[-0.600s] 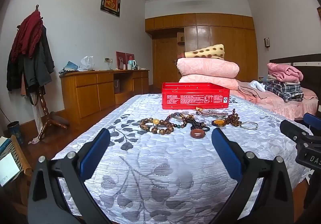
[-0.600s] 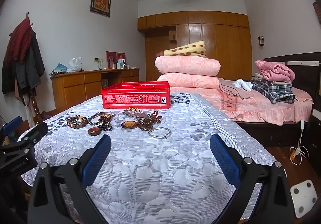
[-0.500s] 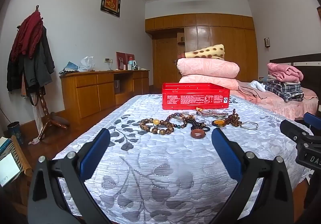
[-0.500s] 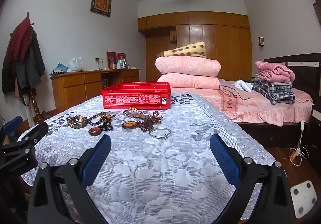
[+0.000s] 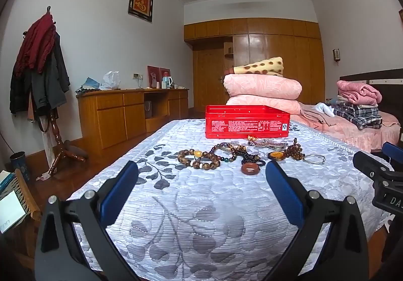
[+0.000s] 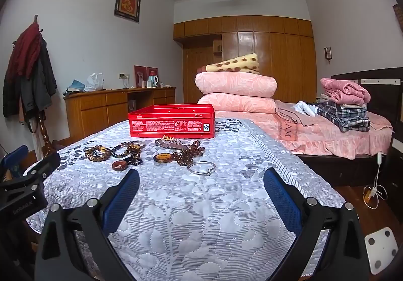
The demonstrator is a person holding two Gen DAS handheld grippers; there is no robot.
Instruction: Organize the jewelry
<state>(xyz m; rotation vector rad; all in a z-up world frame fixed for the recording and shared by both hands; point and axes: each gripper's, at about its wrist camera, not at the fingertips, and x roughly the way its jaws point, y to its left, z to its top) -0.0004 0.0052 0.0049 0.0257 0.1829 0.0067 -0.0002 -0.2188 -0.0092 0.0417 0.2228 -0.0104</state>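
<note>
Both grippers, left (image 5: 201, 190) & right (image 6: 201, 192), wide open, empty; bead bracelets (image 5: 199, 157) prob light, floppy, so pinch across strand; silver bangle (image 6: 201, 168) stiff, slippery, so grab rim.

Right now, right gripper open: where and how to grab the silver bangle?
Take the silver bangle by its near rim, coming from above with one of the fingers inside the loop and one outside. It is a thin hoop lying flat on the quilt, apart from the bead strands, nearest the open right gripper; a level approach would probably push it.
</note>
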